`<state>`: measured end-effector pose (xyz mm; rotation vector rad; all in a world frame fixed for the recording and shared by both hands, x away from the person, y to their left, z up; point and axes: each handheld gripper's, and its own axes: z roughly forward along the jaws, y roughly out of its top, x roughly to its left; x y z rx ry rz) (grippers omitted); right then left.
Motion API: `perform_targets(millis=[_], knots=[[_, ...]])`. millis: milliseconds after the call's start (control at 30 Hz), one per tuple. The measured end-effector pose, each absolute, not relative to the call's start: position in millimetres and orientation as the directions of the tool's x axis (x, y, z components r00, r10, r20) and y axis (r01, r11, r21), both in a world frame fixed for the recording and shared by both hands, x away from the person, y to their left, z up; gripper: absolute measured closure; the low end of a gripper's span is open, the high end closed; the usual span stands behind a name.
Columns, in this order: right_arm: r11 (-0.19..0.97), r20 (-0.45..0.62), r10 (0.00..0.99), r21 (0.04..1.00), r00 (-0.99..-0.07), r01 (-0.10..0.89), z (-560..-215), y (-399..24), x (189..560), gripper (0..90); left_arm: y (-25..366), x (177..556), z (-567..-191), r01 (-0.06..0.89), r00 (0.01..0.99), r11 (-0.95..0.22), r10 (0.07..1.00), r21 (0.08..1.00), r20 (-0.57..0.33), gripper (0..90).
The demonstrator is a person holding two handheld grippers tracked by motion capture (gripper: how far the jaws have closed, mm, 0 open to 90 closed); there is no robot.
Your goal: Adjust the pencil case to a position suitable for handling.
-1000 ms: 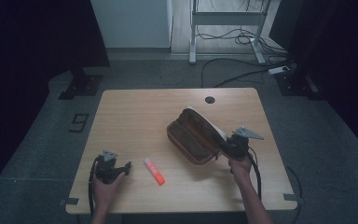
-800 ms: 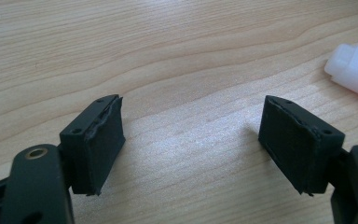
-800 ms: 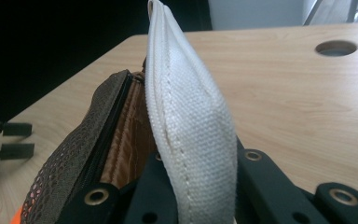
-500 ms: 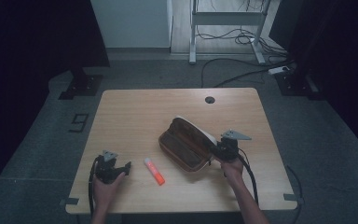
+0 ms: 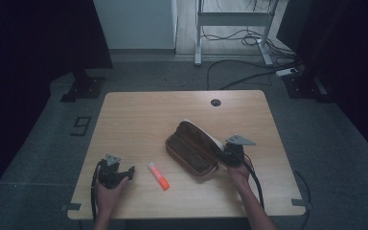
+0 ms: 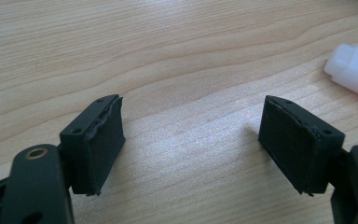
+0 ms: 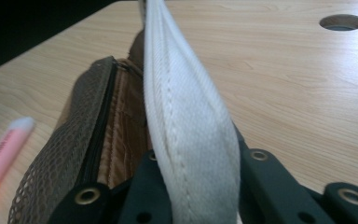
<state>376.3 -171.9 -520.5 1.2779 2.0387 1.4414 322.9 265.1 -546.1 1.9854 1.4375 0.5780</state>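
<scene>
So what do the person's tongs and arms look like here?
Both tongs, left and right, are black, each topped by a grey three-cornered plate, with a black cable trailing back. The left pads are flat black blocks. Forearms are bare, no sleeves.

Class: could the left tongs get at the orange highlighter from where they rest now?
Probably yes. The left tongs stand open, the highlighter lies just beside them, and only bare table lies between.

Light wood worktop, rect., w/ round cable hole near far edge; brown pencil case lies open right of centre, white flap edge up; orange-pink highlighter flat near front edge, just left of case, apart from it; grain runs lengthwise.
</scene>
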Motion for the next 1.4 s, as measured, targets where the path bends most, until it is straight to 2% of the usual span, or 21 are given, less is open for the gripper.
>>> perform_targets(millis=[167,400,500,700,967,1400], knots=[[0.110,0.188,0.818,0.876,-0.544,0.469,-521.8,-172.5,377.2,67.9,265.2,322.9,-546.1,0.682,0.315,-0.222,0.949,0.697,-0.006,21.8],[0.126,0.135,0.843,0.891,-0.520,0.435,-509.4,-175.3,373.2,36.0,265.1,322.9,-546.1,0.682,0.315,-0.222,0.949,0.697,-0.006,21.8],[0.111,0.124,0.854,0.905,-0.505,0.410,-498.6,-178.4,368.7,28.8,265.2,322.9,-546.1,0.682,0.316,-0.222,0.949,0.697,-0.006,21.8],[0.068,0.149,0.847,0.922,-0.511,0.382,-476.4,-187.8,359.6,26.6,265.1,322.9,-546.1,0.682,0.315,-0.222,0.949,0.697,-0.006,21.8],[0.071,0.139,0.827,0.936,-0.545,0.346,-458.0,-181.5,346.3,26.5,265.1,322.9,-546.1,0.682,0.315,-0.222,0.949,0.697,-0.006,21.8],[0.155,0.126,0.750,0.921,-0.649,0.358,-463.0,-147.5,337.7,29.4,265.1,322.9,-546.1,0.682,0.315,-0.222,0.949,0.697,-0.006,21.8]])
